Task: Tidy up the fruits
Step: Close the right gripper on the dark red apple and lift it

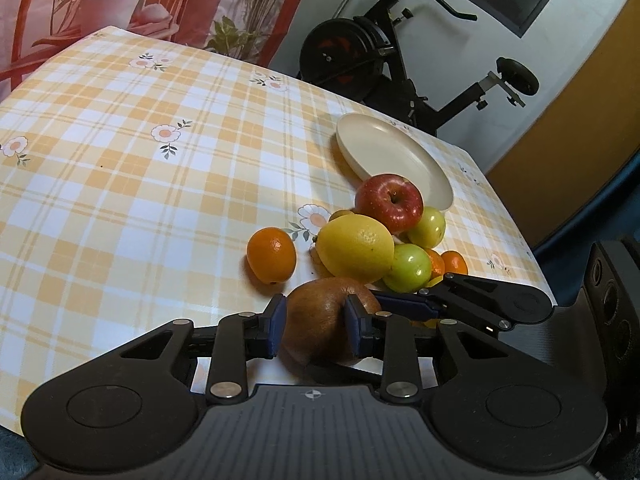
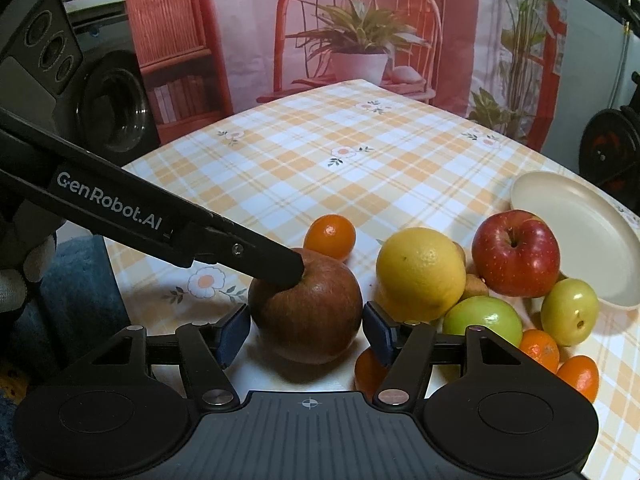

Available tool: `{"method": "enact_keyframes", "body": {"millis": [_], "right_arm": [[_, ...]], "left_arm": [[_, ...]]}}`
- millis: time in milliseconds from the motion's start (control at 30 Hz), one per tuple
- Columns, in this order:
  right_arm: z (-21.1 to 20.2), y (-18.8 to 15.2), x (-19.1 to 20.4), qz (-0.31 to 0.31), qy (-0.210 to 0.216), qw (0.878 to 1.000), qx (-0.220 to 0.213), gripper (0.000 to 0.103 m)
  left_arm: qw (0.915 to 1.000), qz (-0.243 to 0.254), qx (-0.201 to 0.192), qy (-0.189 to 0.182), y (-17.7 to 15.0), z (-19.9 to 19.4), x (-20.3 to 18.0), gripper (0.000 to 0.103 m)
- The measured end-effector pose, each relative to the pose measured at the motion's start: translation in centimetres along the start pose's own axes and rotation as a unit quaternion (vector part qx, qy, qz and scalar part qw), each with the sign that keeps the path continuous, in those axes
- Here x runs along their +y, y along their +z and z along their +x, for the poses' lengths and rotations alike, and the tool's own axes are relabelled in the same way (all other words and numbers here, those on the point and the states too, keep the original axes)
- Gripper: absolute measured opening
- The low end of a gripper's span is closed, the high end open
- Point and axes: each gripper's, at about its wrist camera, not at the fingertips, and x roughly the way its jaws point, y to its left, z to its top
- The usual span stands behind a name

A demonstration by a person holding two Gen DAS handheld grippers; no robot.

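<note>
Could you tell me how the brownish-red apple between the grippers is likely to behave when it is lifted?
The brownish-red apple looks firm and rounded, so it should hold shape but may roll if released. The left gripper pinches only its upper part, so it could slip.

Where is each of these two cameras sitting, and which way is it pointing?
Left wrist view: sits on the left gripper, looking across the checked table toward the cream plate and exercise bike; its fingers clamp the brownish apple; the right gripper's finger shows too.
Right wrist view: sits on the right gripper, facing the plant-print backdrop; its open fingers straddle that apple, the left gripper reaching in.
Shared: apple, lemon, red apple, plate.
</note>
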Motion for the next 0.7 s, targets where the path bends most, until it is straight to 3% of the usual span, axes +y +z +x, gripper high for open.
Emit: {"method": "enact_keyframes", "body": {"millis": [267,700], "right_arm": [[-0.2,-0.1,-0.3,0.014,0.003,1.0,-0.014,0.057],[-3.7,1.3,-1.8,0.023,-0.024,0.994,-0.099,0.056]], "left_arm": [[1.0,0.001,-0.005,-0.005,0.3,0.0,0.0,0.032],[0.9976,0.033,-0.053,-0.029,3.3,-1.5,-2.5,0.032]]}}
